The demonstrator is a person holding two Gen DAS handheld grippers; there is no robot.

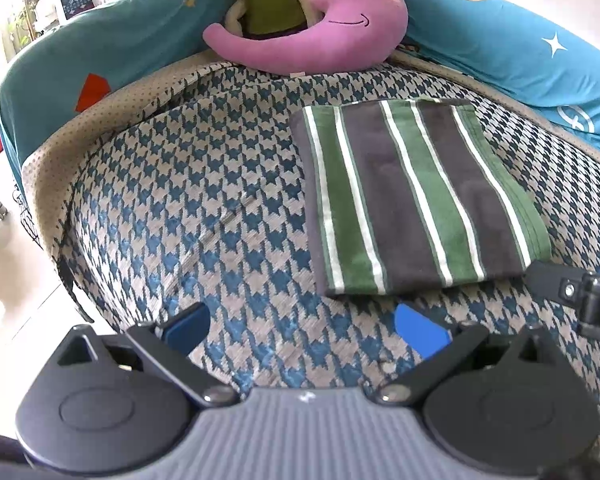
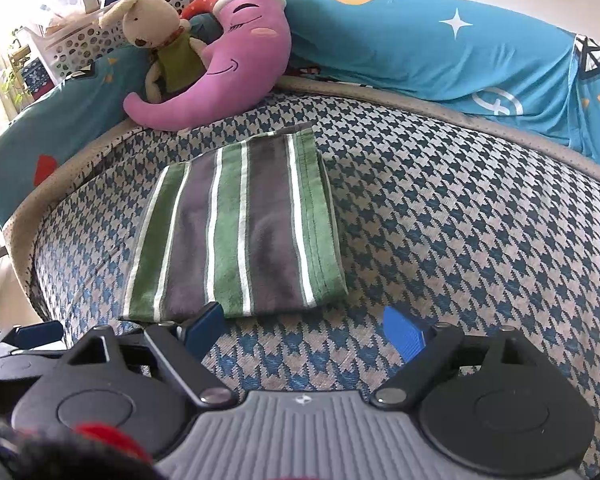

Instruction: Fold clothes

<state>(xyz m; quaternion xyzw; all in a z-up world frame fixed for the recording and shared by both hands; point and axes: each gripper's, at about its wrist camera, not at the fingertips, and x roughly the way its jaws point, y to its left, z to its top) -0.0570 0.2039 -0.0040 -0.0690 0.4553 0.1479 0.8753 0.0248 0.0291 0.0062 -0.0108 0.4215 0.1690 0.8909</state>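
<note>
Folded striped cloth [image 1: 416, 200] flat on houndstooth cushion [image 1: 188, 208].
Left gripper [image 1: 304, 326] and right gripper [image 2: 304, 330] both spread wide, empty, near cloth's front edge.

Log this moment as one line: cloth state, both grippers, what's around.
striped cloth: folded, flat on bed | left gripper: open, empty | right gripper: open, empty | moon pillow behind

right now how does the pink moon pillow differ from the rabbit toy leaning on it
The pink moon pillow is a large curved crescent; the rabbit toy is smaller, with limbs and long ears. The pillow is plain pink with a stitched sleeping face and a red cap; the rabbit is cream with a green top. The pillow lies at the mattress edge; the rabbit sits nestled in its curve. Both are soft plush toys.
</note>
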